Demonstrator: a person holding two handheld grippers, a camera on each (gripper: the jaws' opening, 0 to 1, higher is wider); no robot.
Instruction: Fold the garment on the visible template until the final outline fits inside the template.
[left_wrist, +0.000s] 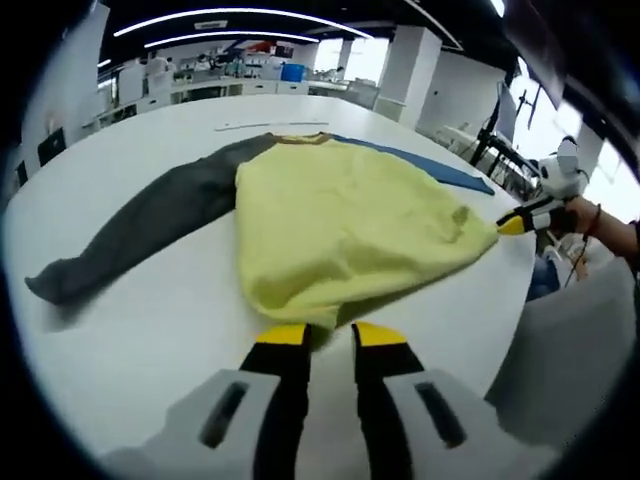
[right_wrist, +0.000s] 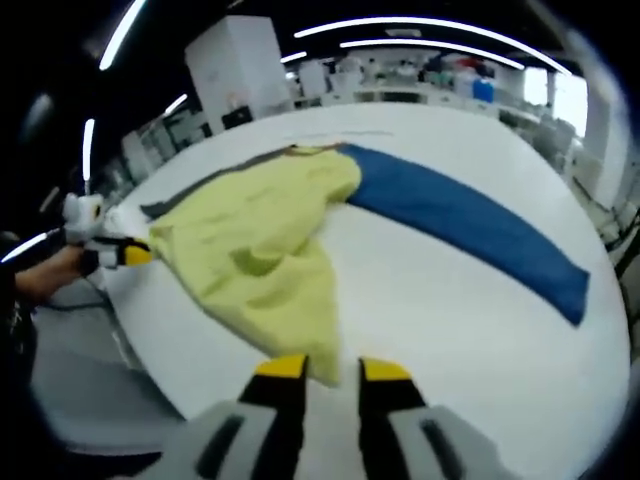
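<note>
A garment with a pale yellow body (left_wrist: 340, 225) lies on the white table (left_wrist: 150, 330). Its grey sleeve (left_wrist: 140, 225) stretches out to the left, and its blue sleeve (left_wrist: 440, 165) lies flat behind the body. My left gripper (left_wrist: 331, 336) is shut on the yellow hem at the near edge. In the left gripper view the right gripper (left_wrist: 512, 226) pinches the hem's other corner at the table's rim. In the right gripper view the yellow body (right_wrist: 260, 245) is bunched. My right gripper (right_wrist: 328, 370) is shut on its corner, the blue sleeve (right_wrist: 470, 230) runs right, and the left gripper (right_wrist: 135, 254) holds the far corner.
A thin pale strip (left_wrist: 270, 126) lies on the table beyond the collar. The table's rim (right_wrist: 140, 350) runs close under both held corners, with floor beyond. A person's hand (left_wrist: 590, 215) holds the right gripper. Benches and a white pillar (left_wrist: 410, 70) stand far behind.
</note>
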